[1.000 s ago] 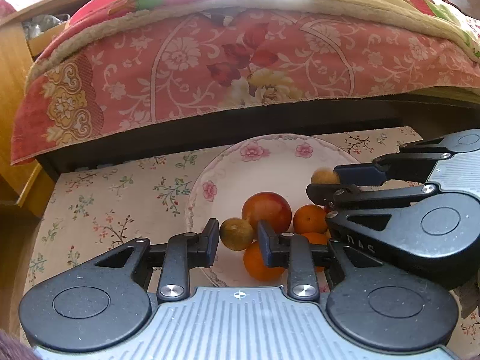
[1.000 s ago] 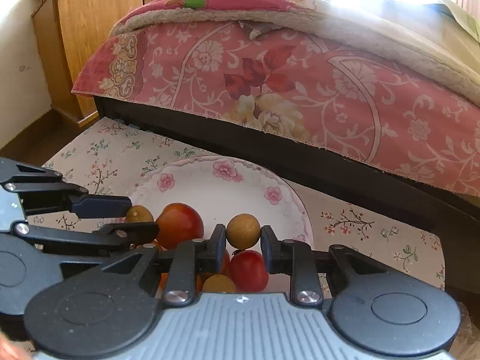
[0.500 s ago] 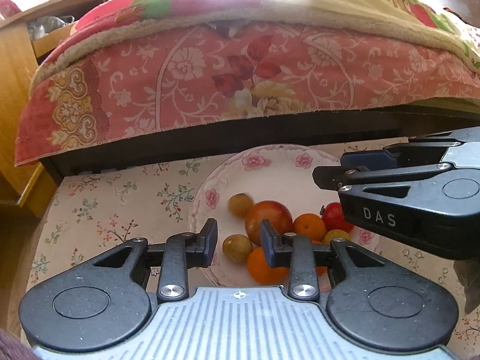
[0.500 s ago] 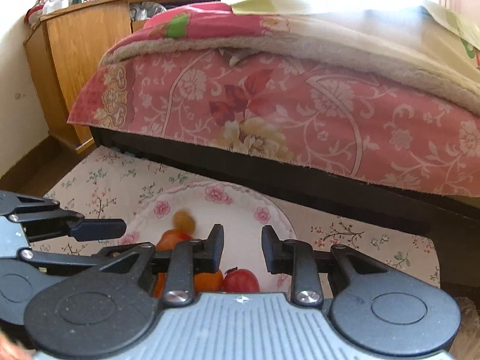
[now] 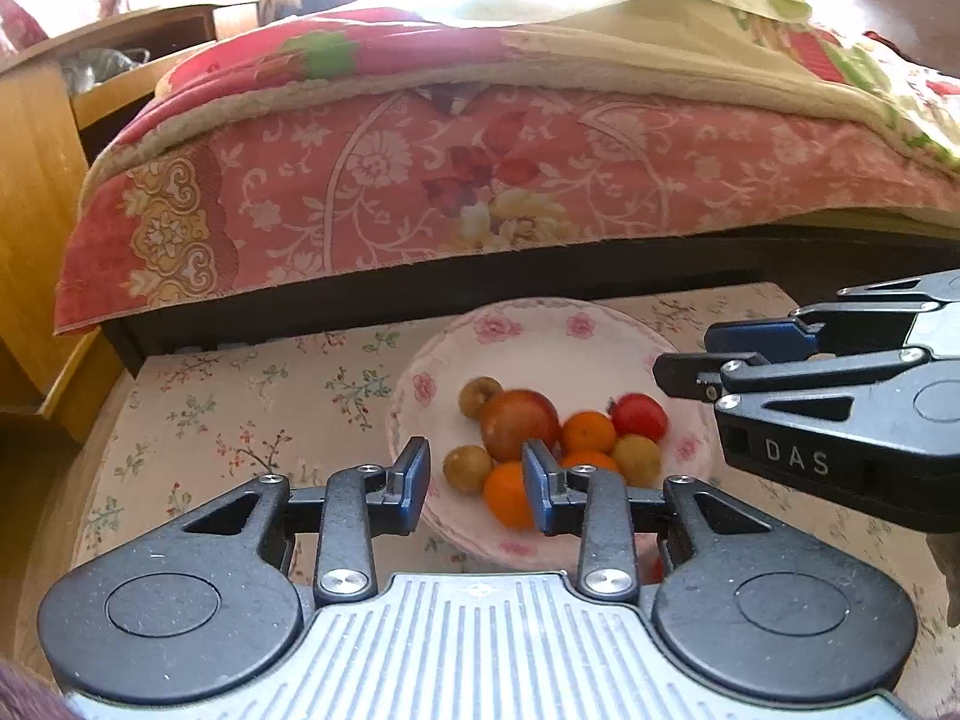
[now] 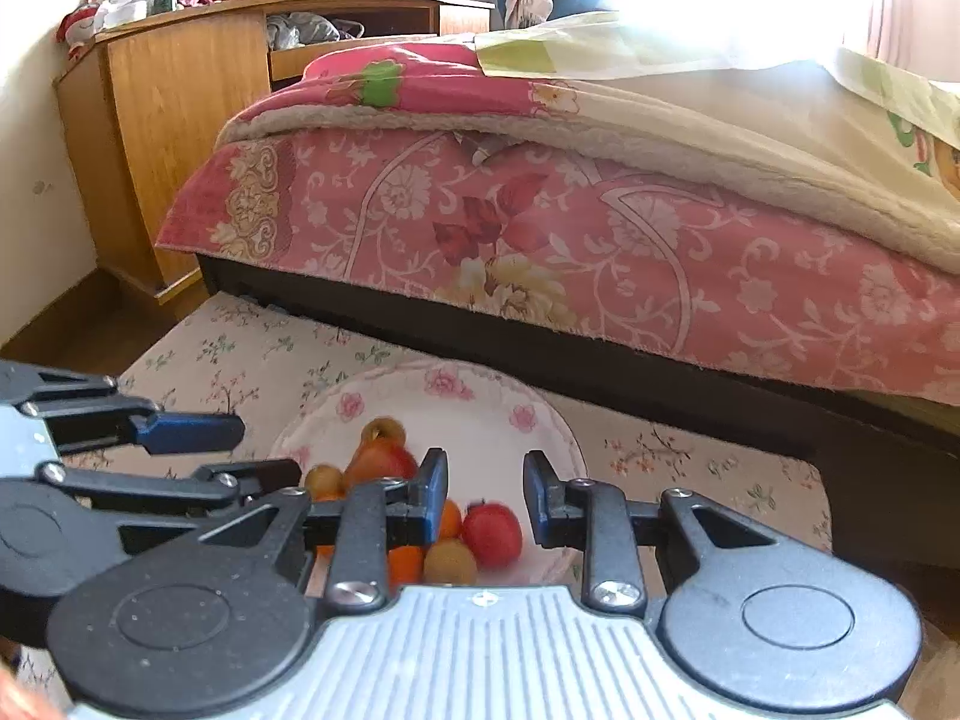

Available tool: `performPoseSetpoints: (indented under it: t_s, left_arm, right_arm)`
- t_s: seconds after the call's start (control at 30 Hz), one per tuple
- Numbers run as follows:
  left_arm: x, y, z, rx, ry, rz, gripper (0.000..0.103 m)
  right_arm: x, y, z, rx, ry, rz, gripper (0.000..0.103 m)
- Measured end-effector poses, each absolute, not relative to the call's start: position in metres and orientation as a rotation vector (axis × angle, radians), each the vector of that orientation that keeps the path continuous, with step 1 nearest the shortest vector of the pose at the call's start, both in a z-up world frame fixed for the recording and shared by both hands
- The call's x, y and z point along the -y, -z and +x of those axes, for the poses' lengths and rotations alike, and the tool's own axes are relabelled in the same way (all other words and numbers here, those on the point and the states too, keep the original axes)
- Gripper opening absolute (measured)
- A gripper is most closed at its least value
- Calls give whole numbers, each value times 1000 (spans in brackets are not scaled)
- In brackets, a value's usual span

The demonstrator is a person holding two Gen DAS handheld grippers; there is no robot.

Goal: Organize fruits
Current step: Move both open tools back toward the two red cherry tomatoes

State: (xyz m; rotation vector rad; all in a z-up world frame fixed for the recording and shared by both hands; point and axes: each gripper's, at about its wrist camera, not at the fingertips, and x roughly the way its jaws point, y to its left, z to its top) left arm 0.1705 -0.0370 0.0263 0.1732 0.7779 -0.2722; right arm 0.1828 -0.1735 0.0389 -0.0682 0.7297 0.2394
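A white flowered plate (image 5: pixel 540 324) (image 6: pixel 480 372) on the floral cloth holds a pile of fruit. In the pile are a big red apple (image 5: pixel 519 423), two oranges (image 5: pixel 588 432), a red tomato (image 5: pixel 639 417) and small yellowish fruits (image 5: pixel 467 467). My left gripper (image 5: pixel 477 486) (image 6: pixel 267 451) hangs above the plate's near edge. Its jaws are opening and nothing is pressed between them. My right gripper (image 6: pixel 486 495) (image 5: pixel 684 354) hovers over the plate's right side, its jaws a little apart and empty. One yellowish fruit (image 6: pixel 381 429) at the back of the pile looks blurred.
A bed with a pink floral quilt (image 5: pixel 480 180) and a dark frame (image 5: pixel 540 276) runs right behind the low table. A wooden cabinet (image 6: pixel 168 120) stands at the left. The floral tablecloth (image 5: pixel 240 396) shows bare to the plate's left.
Each gripper let go of a small yellowish fruit, and both fruits now lie on the plate. Both grippers have risen and drawn back from the pile.
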Motion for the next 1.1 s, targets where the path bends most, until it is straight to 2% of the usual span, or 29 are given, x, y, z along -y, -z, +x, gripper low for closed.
performPoseSetpoints:
  t_s: [0.43,1.1]
  left_arm:
    - [30,-8,128,-838,359,223,45]
    - [35,17,124,-890,456,244,48]
  right_arm:
    - [169,-9,124,-840,-271,-116,32]
    - [156,31,147,-920,-326,-159,33]
